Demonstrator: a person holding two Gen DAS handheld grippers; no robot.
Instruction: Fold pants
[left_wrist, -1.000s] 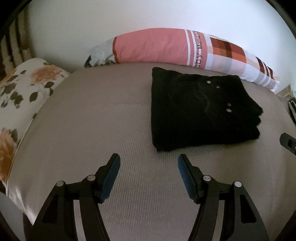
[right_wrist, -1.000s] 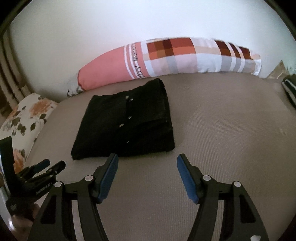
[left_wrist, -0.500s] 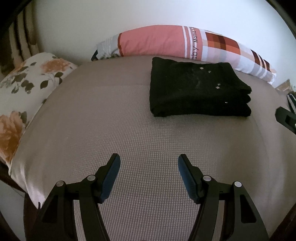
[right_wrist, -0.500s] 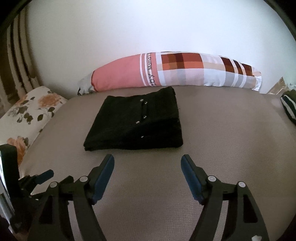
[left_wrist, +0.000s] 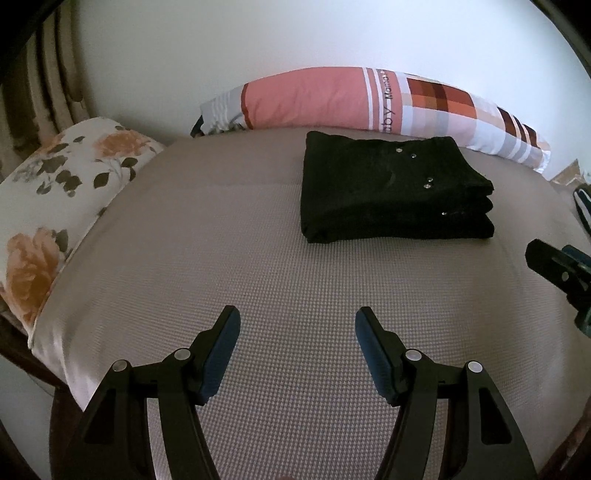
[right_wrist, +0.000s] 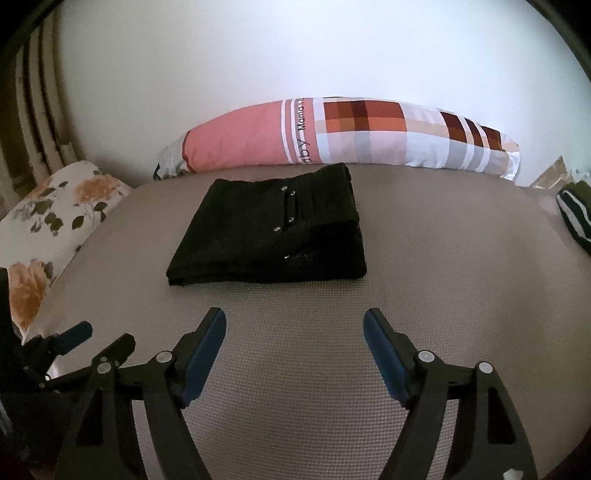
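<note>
Black pants (left_wrist: 388, 188) lie folded in a compact rectangular stack on the grey-brown bed (left_wrist: 221, 258), near the far side; small metal studs show on top. They also show in the right wrist view (right_wrist: 273, 232). My left gripper (left_wrist: 295, 325) is open and empty, well in front of the pants and to their left. My right gripper (right_wrist: 295, 325) is open and empty, in front of the pants and apart from them. The right gripper shows at the right edge of the left wrist view (left_wrist: 557, 266); the left gripper shows low left in the right wrist view (right_wrist: 85, 343).
A long pink and checked pillow (left_wrist: 362, 99) lies against the white wall behind the pants. A floral pillow (left_wrist: 48, 195) sits at the left end of the bed. A dark striped item (right_wrist: 574, 214) lies at the far right edge.
Both grippers have drawn back and lowered away from the folded pants, which now look farther off and flatter. Both stay open and empty. The pants have not moved.
</note>
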